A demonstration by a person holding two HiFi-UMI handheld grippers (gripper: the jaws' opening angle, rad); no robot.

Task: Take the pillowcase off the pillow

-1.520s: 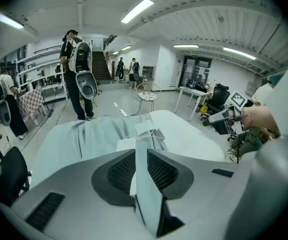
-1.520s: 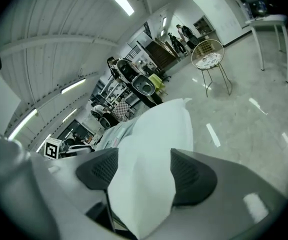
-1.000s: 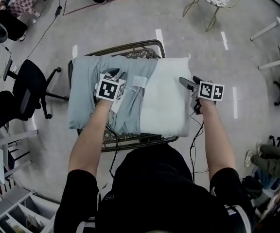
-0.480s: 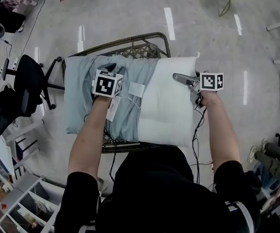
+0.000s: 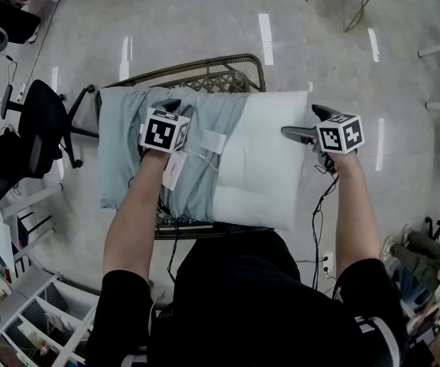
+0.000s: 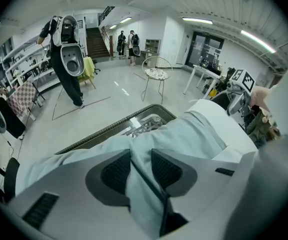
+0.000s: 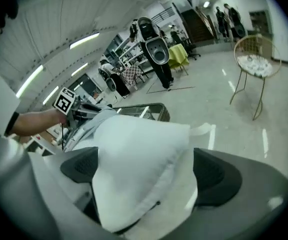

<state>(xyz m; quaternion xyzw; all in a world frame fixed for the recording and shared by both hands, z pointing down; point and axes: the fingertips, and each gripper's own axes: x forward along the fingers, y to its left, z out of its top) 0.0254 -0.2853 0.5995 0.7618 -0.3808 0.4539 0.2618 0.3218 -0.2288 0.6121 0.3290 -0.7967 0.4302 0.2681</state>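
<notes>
Pillow (image 5: 258, 167) lies across the seat (image 5: 205, 75), its bare right end past the seat's right edge, open floor beyond. Pillowcase (image 5: 124, 151) covers the left half. Left gripper (image 6: 140, 156), jaws just closing, pinches a pillowcase fold. Right gripper (image 7: 145, 171), jaws just opened wide, straddles the pillow's corner. Tag (image 5: 214, 141): print unreadable.

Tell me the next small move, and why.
Probably close the right tongs on the bare pillow end: they have just been opening and straddle it unpinched. The left tongs, just closing further, already pinch a pillowcase fold, so pulling apart can follow.
</notes>
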